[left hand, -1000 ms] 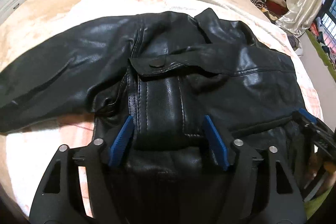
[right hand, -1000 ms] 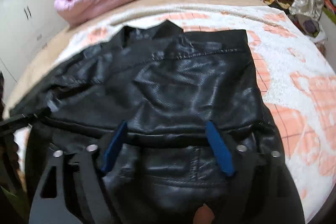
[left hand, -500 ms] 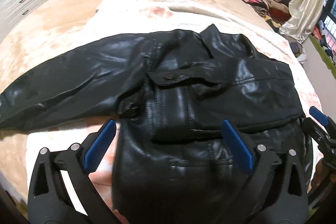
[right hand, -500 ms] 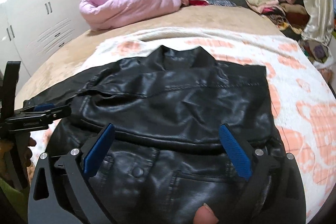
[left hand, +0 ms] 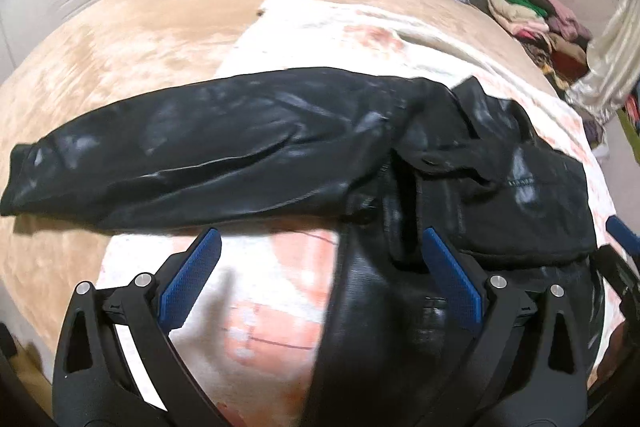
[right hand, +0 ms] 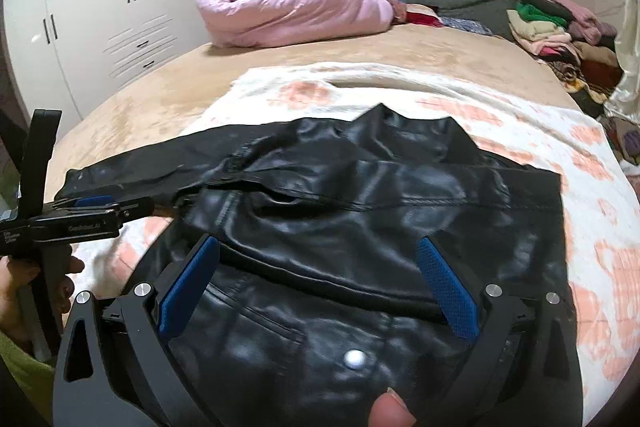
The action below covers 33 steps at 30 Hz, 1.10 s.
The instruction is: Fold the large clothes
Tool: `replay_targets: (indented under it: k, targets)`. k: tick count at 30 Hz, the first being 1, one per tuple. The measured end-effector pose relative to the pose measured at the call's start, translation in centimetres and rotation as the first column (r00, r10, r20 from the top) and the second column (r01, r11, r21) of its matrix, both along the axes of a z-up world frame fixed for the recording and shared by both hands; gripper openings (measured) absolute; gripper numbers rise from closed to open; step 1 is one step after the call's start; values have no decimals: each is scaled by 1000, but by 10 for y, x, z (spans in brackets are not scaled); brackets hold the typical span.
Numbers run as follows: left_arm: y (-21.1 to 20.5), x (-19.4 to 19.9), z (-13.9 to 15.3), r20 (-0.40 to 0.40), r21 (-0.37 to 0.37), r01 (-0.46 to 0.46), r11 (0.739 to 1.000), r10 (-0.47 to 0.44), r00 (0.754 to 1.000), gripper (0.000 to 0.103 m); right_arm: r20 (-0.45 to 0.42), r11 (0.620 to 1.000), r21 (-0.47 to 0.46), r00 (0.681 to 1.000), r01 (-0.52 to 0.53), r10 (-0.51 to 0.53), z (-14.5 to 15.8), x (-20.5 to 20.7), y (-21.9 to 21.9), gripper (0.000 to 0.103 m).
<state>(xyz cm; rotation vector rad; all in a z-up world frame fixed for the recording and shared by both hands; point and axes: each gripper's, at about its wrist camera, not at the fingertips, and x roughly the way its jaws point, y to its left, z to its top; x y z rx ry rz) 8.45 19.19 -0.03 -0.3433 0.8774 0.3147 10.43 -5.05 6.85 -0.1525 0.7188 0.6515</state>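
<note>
Jacket [left hand: 248, 147] of heavy, slick black leather, folded partway.
Your left gripper [left hand: 320, 283] and right gripper [right hand: 316, 287] hang released; take its outstretched sleeve [left hand: 120, 163] at the cuff.

Only 1 piece of lettering shows: small pale print along the side of the left gripper [right hand: 86, 213], seen from the right wrist camera, too small and blurred to make out. A second pale mark sits nearer its handle end, equally unreadable. Nothing else in either view carries legible text, brand or number.
</note>
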Motion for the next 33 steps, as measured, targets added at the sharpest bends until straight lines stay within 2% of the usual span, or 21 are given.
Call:
replay_targets:
  k: [10, 19, 26, 28, 33]
  targets:
    - [38, -20, 4, 24, -4, -106, 994, 106, 994, 94, 18, 995, -9, 995, -97, 97, 7, -7, 56, 99]
    - [83, -40, -2, 28, -25, -239, 971, 239, 971, 94, 18, 986, -21, 986, -164, 164, 9, -13, 98, 99]
    - [132, -63, -15, 27, -84, -382, 920, 386, 922, 94, 11, 980, -37, 980, -196, 197, 4, -20, 118, 99]
    - [145, -69, -18, 30, -122, -408, 905, 414, 910, 94, 5, 979, -39, 980, -199, 199, 2, -21, 120, 99]
    - [176, -87, -26, 40, -204, -491, 847, 508, 860, 94, -7, 979, -43, 980, -198, 197, -3, -21, 121, 99]
